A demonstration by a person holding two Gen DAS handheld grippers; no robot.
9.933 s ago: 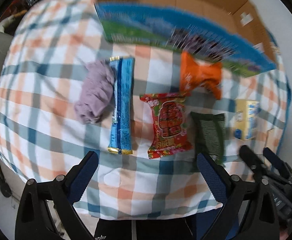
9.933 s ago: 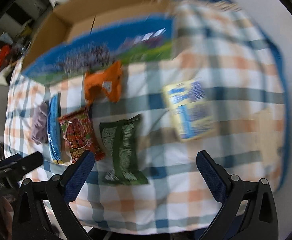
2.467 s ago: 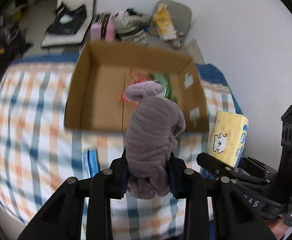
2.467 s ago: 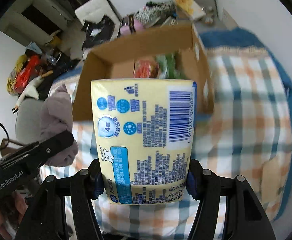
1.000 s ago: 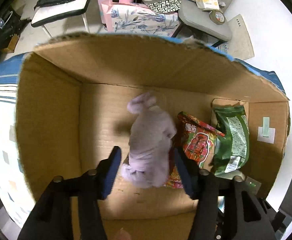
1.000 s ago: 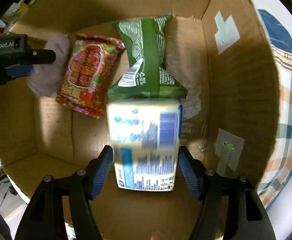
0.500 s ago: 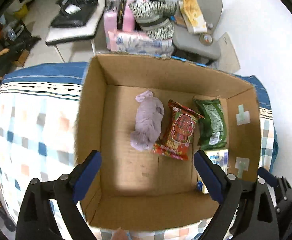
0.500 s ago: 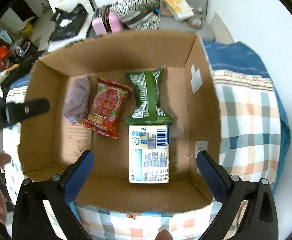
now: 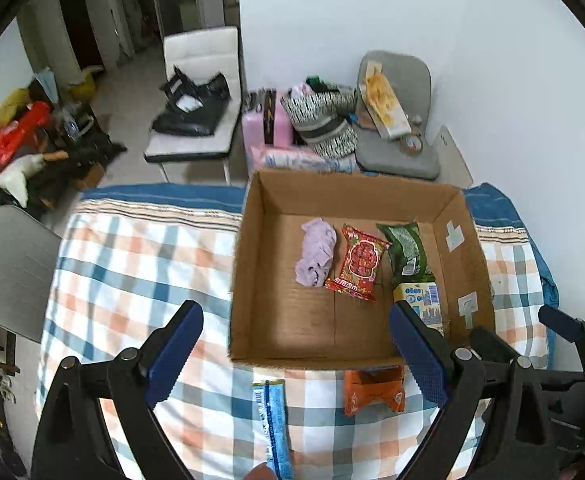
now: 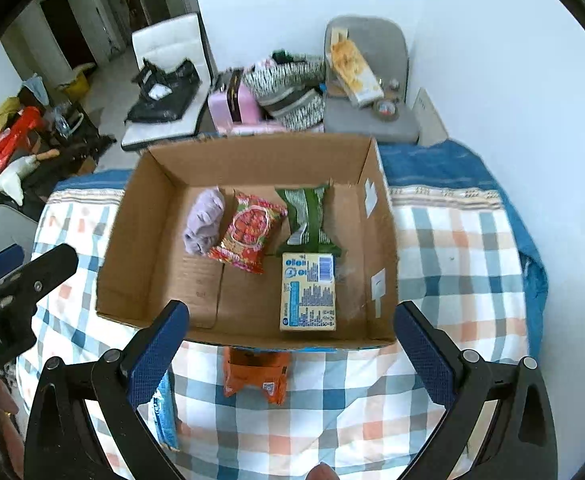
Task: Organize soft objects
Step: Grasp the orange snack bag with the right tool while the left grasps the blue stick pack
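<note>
Both grippers hang released: left gripper, right gripper. Orange pouch lies just beneath the right one, outside the box; pinch its middle gently, I'd judge.

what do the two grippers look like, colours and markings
Both are alike: the left gripper and right gripper have black plastic arms with silver rivets at the joints. Each of their fingers carries a blue ribbed pad. In the right wrist view, the left gripper's black body shows partial white lettering. No cables or sleeves are visible.
</note>
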